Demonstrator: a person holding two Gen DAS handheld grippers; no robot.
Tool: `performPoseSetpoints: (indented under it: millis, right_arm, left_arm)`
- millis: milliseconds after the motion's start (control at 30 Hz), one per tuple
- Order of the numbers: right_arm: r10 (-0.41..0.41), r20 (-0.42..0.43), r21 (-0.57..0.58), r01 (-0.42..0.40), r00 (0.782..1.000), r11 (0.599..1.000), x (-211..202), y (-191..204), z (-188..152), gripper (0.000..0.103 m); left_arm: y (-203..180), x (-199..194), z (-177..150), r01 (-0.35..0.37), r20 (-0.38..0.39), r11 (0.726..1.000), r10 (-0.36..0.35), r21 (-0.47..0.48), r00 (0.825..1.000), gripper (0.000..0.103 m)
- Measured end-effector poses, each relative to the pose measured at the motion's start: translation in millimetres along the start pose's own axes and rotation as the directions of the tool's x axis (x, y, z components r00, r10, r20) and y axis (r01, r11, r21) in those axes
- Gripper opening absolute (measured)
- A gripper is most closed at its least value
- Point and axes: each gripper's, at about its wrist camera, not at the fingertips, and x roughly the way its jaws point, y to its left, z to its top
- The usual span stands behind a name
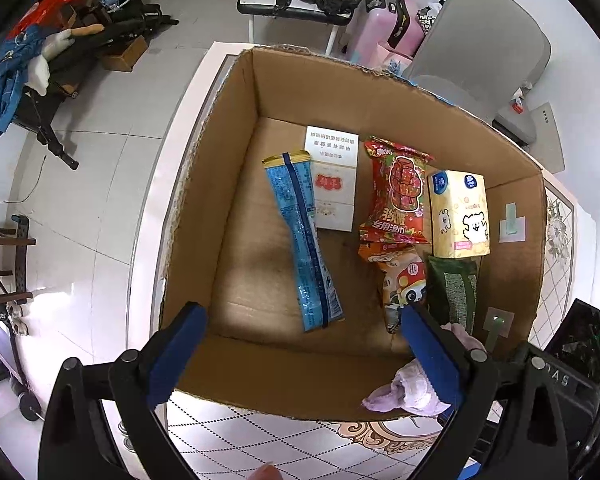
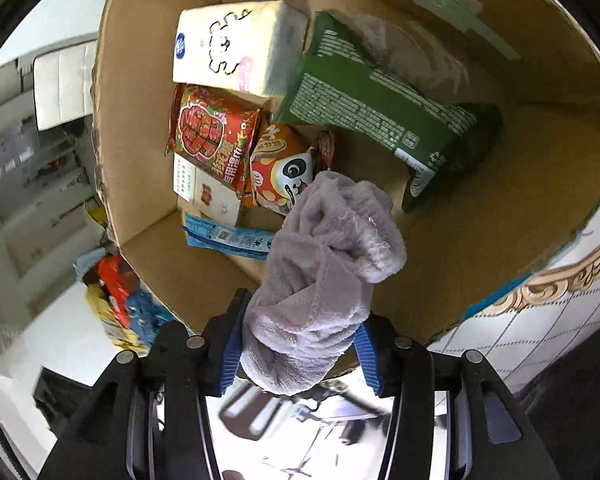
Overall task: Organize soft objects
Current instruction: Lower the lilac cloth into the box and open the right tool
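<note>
Right gripper (image 2: 300, 344) clamped on lilac cloth (image 2: 324, 272) over box rim (image 2: 204, 288), left gripper (image 1: 300, 344) apart above bare floor.

Green packet (image 1: 454, 286) half hidden behind tissue pack (image 1: 460, 216). Panda snack bag (image 2: 284, 176) partly covered by lilac cloth (image 2: 324, 280). Room beyond box (image 2: 480, 240) blurred.

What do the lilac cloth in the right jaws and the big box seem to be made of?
Lilac cloth: probably fleece or terry, matte; its surface is fuzzy, with soft folds and a stitched hem. Big box: corrugated cardboard, plain brown and matte, with rough torn edges along the rim.
</note>
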Motion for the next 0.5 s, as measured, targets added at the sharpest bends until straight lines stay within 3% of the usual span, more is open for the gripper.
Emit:
performPoseSetpoints:
  millis: [133, 200, 233, 400, 500]
  right_arm:
    - [0.014, -0.004, 0.002, -0.014, 1.0, 1.0, -8.6, 1.6, 1.1, 0.062]
    - [0.032, -0.005, 0.002, -0.032, 0.999, 0.999, -14.4, 3.3, 1.7, 0.079]
    - [0.039, -0.01, -0.001, -0.039, 0.999, 0.999, -17.7, 5.3, 1.6, 0.092]
    - [0.04, 0.004, -0.03, -0.04, 0.999, 0.999, -38.7, 10.3, -0.9, 0.093]
    - [0.009, 0.036, -0.109, -0.005, 0.999, 0.994, -55.7, 20.2, -1.9, 0.093]
  left_arm:
    - [-2.3, -4.7, -0.9, -0.008, 0.004, 1.0, 0.008, 0.011, 1.0, 0.101]
    - [-4.1, -7.4, -1.3, -0.011, 0.007, 1.0, 0.011, 0.015, 1.0, 0.1]
    - [-4.9, -9.3, -1.6, -0.008, 0.01, 1.0, 0.008, 0.016, 1.0, 0.1]
    - [-11.6, -19.4, -2.3, -0.001, 0.026, 1.0, 0.001, 0.024, 1.0, 0.1]
    - [-15.3, -27.6, -4.8, 0.0, 0.039, 0.999, -0.001, 0.032, 0.999, 0.101]
